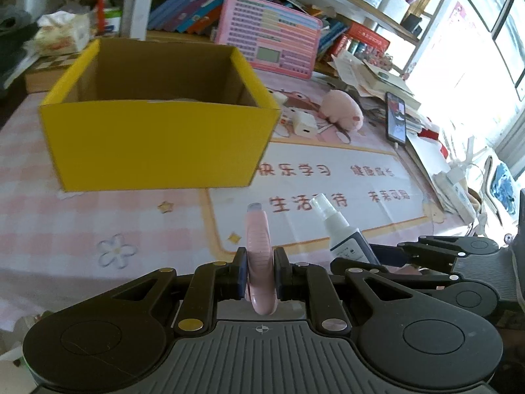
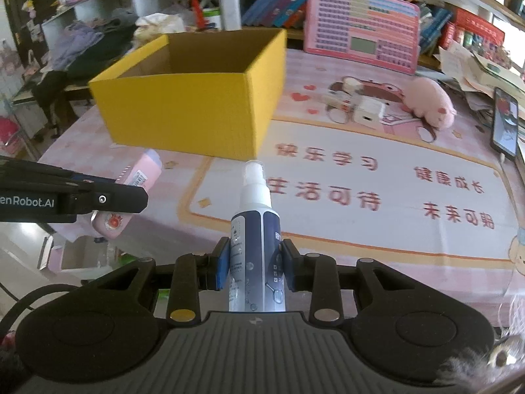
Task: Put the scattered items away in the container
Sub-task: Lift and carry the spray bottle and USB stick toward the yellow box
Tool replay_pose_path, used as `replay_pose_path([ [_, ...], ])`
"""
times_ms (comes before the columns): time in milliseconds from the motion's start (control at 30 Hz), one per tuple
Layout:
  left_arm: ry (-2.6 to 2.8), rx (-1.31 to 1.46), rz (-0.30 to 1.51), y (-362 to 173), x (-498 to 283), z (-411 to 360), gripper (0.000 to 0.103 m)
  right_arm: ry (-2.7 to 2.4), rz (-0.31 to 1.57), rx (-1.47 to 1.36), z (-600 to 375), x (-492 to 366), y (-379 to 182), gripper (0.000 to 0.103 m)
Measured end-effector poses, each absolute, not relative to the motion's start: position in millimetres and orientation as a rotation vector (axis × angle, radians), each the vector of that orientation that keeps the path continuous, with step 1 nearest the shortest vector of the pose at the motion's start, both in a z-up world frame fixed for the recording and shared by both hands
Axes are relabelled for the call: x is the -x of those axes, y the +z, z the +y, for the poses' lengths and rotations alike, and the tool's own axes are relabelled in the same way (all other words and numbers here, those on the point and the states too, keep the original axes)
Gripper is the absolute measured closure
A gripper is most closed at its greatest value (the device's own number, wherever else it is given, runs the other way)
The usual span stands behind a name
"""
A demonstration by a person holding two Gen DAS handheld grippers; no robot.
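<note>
A yellow cardboard box (image 1: 157, 144) stands open-topped on the pink desk mat, ahead of both grippers. My left gripper (image 1: 259, 274) is shut on a flat pink device (image 1: 257, 246), held edge-on above the mat. In the right wrist view that pink device (image 2: 137, 177) shows side-on beside the left gripper's fingers (image 2: 124, 198). My right gripper (image 2: 256, 264) is shut on a white and dark blue spray bottle (image 2: 256, 229), nozzle pointing toward the box (image 2: 197, 115). The spray bottle (image 1: 344, 233) also shows right of the left gripper.
A pink plush pig (image 1: 343, 110), a white charger (image 1: 303, 124) and a small white item lie on the mat right of the box. A phone (image 1: 395, 118) and paper stacks line the right edge. A pink learning pad (image 1: 269, 36) and books stand behind.
</note>
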State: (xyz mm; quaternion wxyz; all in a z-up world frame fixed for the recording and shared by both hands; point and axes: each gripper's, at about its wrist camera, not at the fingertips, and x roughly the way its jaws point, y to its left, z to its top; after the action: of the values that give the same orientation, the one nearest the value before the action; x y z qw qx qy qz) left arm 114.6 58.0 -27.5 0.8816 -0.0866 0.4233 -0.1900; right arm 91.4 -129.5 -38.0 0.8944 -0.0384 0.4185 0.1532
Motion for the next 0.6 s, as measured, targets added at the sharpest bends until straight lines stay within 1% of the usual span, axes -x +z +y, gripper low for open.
replay_pose_path([
  [600, -0.305, 0.253, 0.842, -26.5, -95.2, 120.5, 0.088, 0.424, 0.843, 0.162, -66.5, -88.0, -29.3, 0.072],
])
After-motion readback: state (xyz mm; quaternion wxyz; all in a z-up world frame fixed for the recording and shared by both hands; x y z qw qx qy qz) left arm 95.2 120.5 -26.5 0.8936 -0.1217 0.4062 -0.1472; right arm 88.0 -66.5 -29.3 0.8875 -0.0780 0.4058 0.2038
